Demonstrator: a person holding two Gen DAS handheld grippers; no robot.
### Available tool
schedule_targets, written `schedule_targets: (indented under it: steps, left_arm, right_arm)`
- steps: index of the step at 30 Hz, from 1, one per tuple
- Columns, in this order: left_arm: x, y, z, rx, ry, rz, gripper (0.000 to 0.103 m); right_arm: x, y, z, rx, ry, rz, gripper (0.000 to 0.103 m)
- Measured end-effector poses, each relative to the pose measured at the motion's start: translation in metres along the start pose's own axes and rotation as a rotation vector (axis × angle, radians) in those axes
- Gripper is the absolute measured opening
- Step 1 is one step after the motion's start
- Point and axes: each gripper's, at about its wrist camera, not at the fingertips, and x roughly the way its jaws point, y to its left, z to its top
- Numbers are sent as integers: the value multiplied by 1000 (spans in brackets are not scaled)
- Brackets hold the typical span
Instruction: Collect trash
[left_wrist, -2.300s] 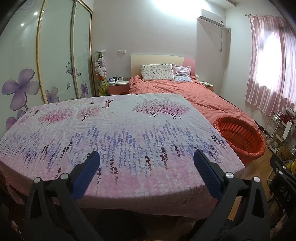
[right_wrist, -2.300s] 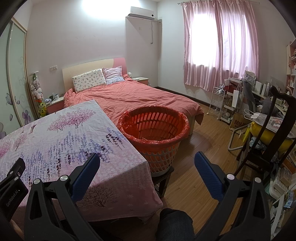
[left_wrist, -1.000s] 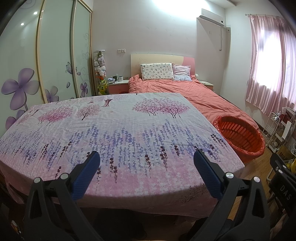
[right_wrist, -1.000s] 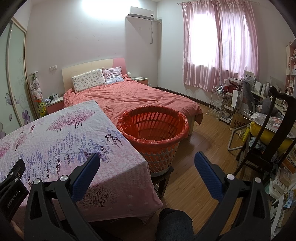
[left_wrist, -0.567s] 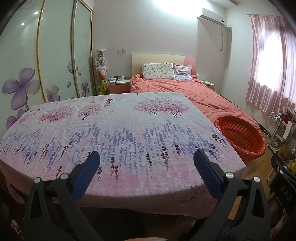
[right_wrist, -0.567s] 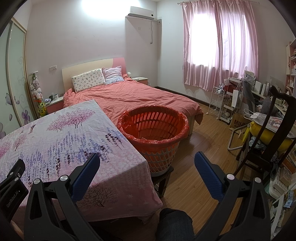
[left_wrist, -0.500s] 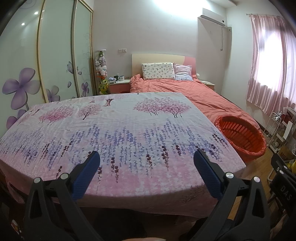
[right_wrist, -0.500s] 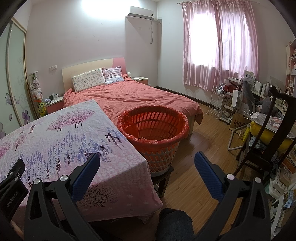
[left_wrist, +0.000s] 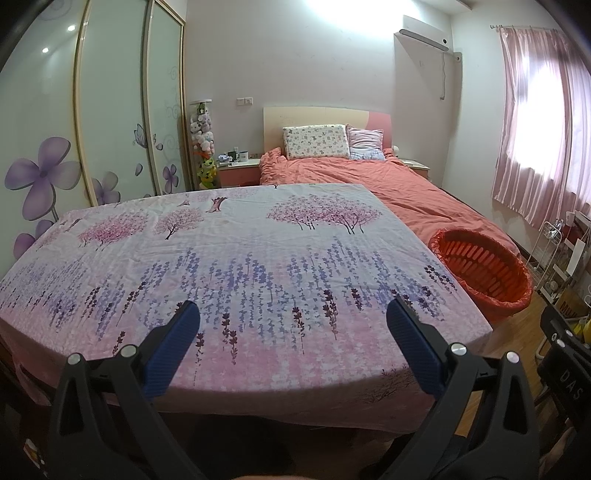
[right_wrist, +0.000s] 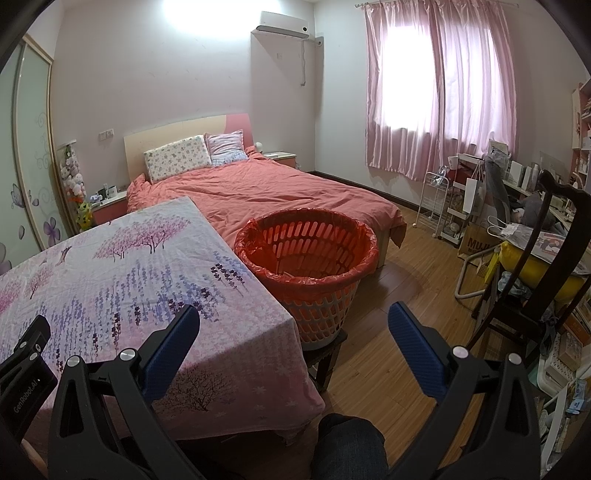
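Observation:
An orange slatted basket lined with a red bag stands on a low stool beside the table's right edge; in the left wrist view the basket shows at the right. Something pale lies at its bottom. A table under a floral pink and purple cloth carries no loose items that I can see. My left gripper hovers open over the cloth's near edge, nothing between its blue pads. My right gripper is open too, over the table's near right corner, short of the basket.
A bed with a coral cover lies behind the table and basket. A dark wooden chair, a wire rack and clutter fill the right side. Wardrobe doors line the left wall. A person's knee is below.
Both views have hardly shifted; the left wrist view drifted very slightly. Both grippers have stayed open.

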Motion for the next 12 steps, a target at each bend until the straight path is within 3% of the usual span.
schedule_targets:
  steps: [12]
  left_arm:
    - [0, 2, -1, -3, 7, -3, 99]
  right_arm:
    - [0, 1, -1, -1, 3, 1, 101]
